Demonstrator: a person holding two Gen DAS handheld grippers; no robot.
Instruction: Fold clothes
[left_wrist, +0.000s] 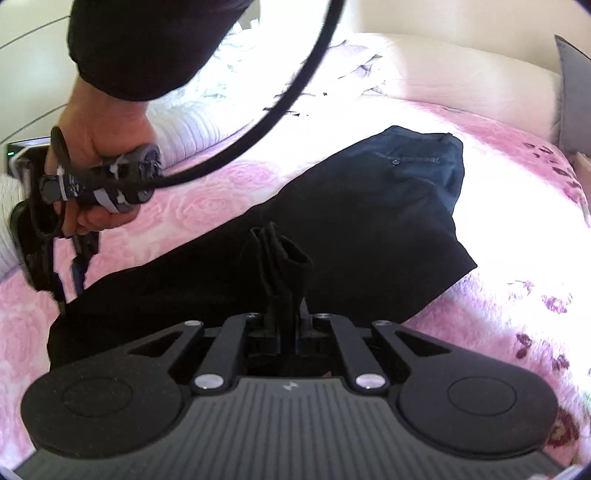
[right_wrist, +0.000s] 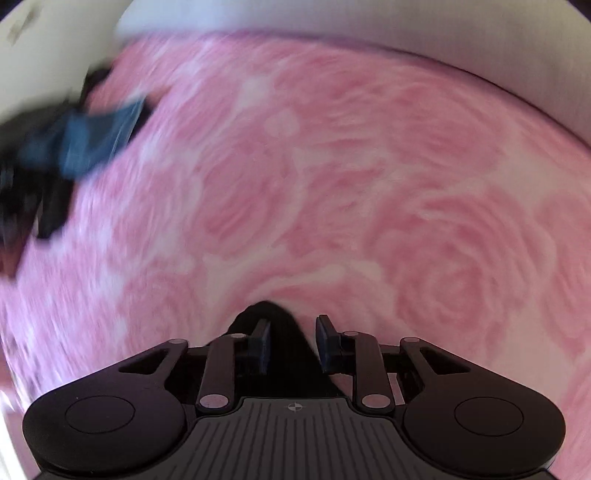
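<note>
Dark trousers (left_wrist: 369, 221) lie stretched across a pink rose-patterned bedspread (left_wrist: 207, 199). My left gripper (left_wrist: 285, 314) is shut on a bunched fold of the trousers, which stands up between its fingers. At the left of the left wrist view a hand (left_wrist: 99, 129) in a black sleeve holds my right gripper (left_wrist: 72, 280), pointing down at the trousers' near-left edge. In the blurred right wrist view my right gripper (right_wrist: 293, 332) has its pads apart, with a dark point of cloth (right_wrist: 280, 325) between them over the bedspread (right_wrist: 369, 184).
White and lilac pillows (left_wrist: 207, 110) and a cream headboard (left_wrist: 461, 74) lie beyond the trousers. A black cable (left_wrist: 295, 92) arcs across the top of the left wrist view. A blurred dark blue and black shape (right_wrist: 85, 144) sits at the left of the right wrist view.
</note>
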